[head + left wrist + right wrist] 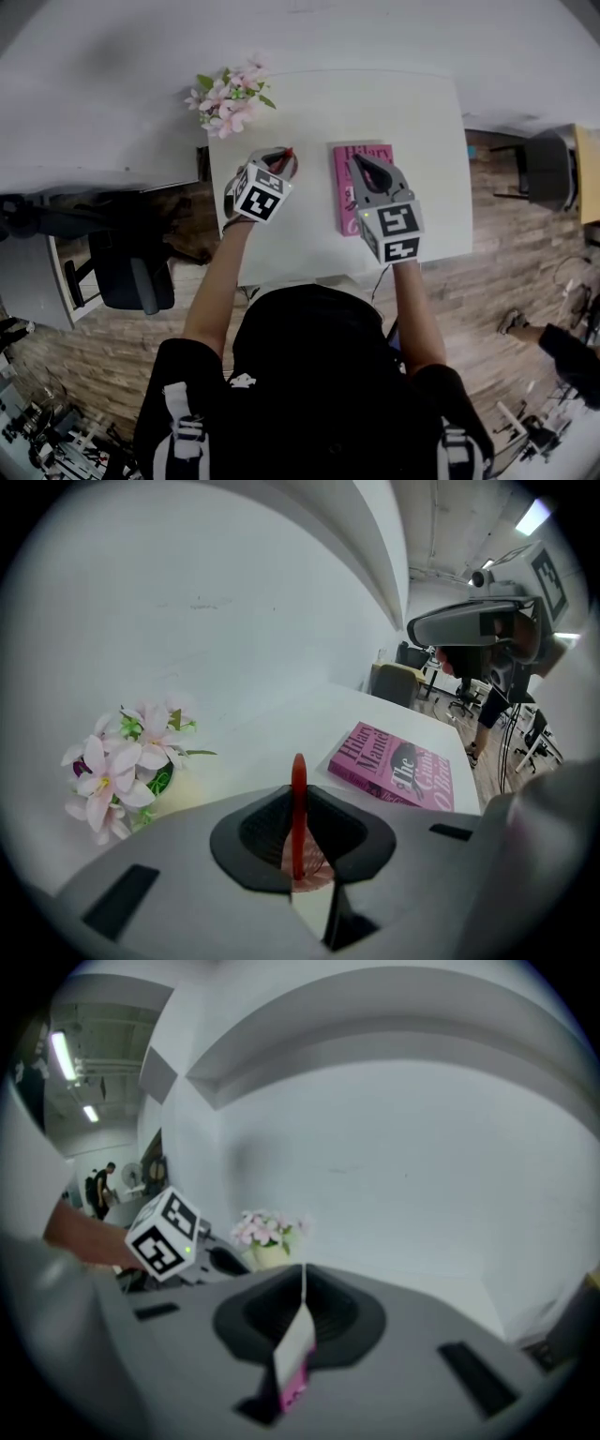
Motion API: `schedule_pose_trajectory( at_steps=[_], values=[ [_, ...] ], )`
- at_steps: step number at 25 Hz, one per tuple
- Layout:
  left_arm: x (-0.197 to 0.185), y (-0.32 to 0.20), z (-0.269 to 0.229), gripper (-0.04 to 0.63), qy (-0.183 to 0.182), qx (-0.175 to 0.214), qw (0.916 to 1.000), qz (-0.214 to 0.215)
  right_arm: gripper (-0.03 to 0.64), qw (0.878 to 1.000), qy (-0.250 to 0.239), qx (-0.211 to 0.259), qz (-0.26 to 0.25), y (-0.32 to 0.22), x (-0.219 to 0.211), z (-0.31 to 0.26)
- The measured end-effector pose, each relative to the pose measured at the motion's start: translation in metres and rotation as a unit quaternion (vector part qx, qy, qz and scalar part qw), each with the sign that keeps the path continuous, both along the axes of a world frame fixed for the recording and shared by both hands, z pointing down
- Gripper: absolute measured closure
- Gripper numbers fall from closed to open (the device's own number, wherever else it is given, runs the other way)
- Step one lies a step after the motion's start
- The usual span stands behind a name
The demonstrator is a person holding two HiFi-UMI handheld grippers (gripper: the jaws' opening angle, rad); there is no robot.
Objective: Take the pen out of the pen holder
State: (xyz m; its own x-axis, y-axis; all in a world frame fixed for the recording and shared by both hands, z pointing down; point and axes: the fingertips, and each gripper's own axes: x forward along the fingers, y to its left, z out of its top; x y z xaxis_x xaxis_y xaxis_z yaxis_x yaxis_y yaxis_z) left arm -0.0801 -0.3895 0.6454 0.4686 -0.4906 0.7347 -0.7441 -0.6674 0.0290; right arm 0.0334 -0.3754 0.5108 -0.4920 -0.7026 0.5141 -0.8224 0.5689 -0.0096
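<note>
Left gripper view shows the left gripper (298, 782) clamped narrowly on the red pen (298, 832) (upright, above the white table (272, 731)). The right gripper (302, 1277), jaws together, hangs over the pink book (394, 769).

Office: white desk (412, 122), black swivel chair (131, 272), ceiling strip lights (64, 1057).

The tabletop (300, 234) is smooth, matt white. The book (394, 766) has a glossy pink paper cover. The pen (298, 772) is shiny red plastic. The left tool (298, 808) and right tool (302, 1297) are matt grey plastic with dark ribbed pads (258, 834). The floor (487, 281) is brown wood planking, and the flowers (112, 772) look like cloth
</note>
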Motion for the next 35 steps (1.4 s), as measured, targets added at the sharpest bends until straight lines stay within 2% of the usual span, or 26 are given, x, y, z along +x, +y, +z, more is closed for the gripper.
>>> schedule_pose_trajectory(
  at_steps=[10, 22, 28, 35],
  values=[
    [-0.010, 0.003, -0.051, 0.535, 0.029, 0.041, 0.9982, -0.033, 0.581, 1.000, -0.008, 0.026, -0.014, 0.001, -0.004, -0.026],
    [-0.026, 0.023, -0.116, 0.535, 0.059, 0.093, 0.9909, -0.077, 0.581, 0.996, -0.019, 0.077, -0.042, 0.007, -0.019, -0.064],
    [-0.033, 0.032, -0.162, 0.535, 0.084, 0.134, 0.9824, -0.099, 0.581, 0.993, -0.023, 0.101, -0.049, 0.010, -0.023, -0.085],
    [-0.035, 0.040, -0.233, 0.535, 0.099, 0.210, 0.9670, -0.106, 0.581, 0.990, -0.031, 0.129, -0.054, 0.012, -0.028, -0.110]
  ],
)
